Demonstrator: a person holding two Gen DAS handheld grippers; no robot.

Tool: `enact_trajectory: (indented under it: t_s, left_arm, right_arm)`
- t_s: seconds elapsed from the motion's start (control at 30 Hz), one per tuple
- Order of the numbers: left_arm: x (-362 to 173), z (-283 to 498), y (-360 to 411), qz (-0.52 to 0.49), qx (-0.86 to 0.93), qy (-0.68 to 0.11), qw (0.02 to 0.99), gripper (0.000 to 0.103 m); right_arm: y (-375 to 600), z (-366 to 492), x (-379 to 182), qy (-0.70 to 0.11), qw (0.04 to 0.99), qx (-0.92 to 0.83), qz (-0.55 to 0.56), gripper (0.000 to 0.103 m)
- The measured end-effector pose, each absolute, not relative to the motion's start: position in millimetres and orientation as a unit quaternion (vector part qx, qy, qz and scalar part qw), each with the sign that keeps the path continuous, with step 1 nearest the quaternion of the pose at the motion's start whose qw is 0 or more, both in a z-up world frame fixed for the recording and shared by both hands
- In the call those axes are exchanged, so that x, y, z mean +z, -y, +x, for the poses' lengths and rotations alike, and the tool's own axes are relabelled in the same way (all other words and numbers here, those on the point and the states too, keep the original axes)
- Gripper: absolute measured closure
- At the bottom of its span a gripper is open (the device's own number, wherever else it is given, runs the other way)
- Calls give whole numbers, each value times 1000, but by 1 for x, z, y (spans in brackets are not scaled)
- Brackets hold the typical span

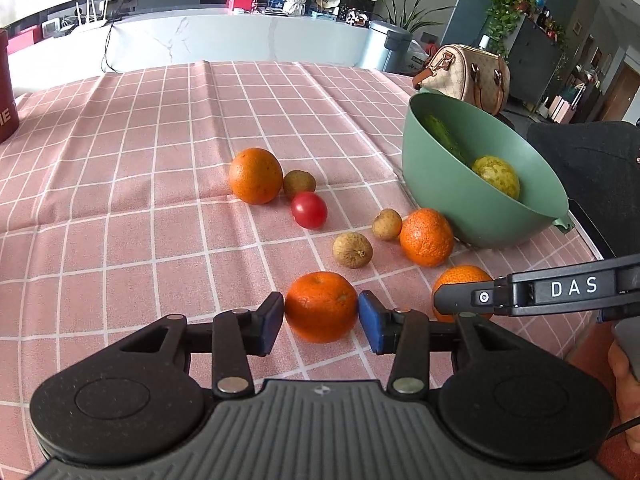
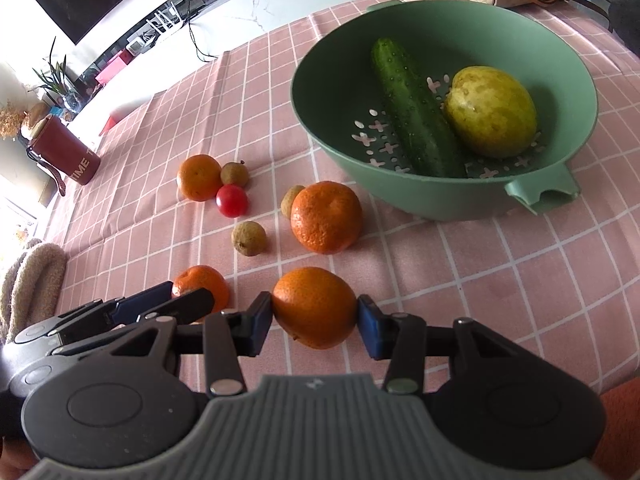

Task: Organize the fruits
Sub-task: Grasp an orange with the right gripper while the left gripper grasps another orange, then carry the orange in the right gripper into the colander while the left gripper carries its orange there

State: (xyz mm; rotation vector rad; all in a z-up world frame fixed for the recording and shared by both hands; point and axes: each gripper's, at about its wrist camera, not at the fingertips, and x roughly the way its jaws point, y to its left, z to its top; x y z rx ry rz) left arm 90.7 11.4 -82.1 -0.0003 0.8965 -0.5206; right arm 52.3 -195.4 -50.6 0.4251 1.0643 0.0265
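My left gripper (image 1: pixel 321 312) is shut on an orange mandarin (image 1: pixel 320 300), one blue pad against each side, low over the pink checked cloth. My right gripper (image 2: pixel 315 312) is shut on a second mandarin (image 2: pixel 314 304); its black fingers (image 1: pixel 456 296) cross in from the right in the left wrist view. Loose on the cloth lie a large orange (image 1: pixel 256 176), a red tomato (image 1: pixel 309 210), another mandarin (image 1: pixel 427 237) and three small brown fruits, one nearest (image 1: pixel 352 250). The green colander bowl (image 2: pixel 304 92) holds a cucumber (image 2: pixel 412 108) and a yellow-green fruit (image 2: pixel 490 112).
A patterned handbag (image 1: pixel 468 76) stands behind the bowl near the table's far right corner. At the far left is a red container (image 2: pixel 66 156). The table's right edge runs close beside the bowl. A person's hand (image 1: pixel 624 368) holds the right gripper.
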Motion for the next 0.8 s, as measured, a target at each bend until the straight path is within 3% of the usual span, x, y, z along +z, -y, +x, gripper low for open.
enact_trajectory:
  t_s: [0.33, 0.6, 0.8]
  left_arm:
    - [-77, 87, -15, -13, -238, -420, 875, 60]
    - [-44, 86, -25, -91, -248, -392, 881, 60]
    - [-2, 94, 15, -42, -255, -376, 890, 60]
  right_arm:
    - [189, 53, -50, -505, 841, 24, 192, 61]
    - [192, 43, -22, -475, 855, 55, 202, 61]
    - [209, 44, 17, -452, 874, 75, 161, 61]
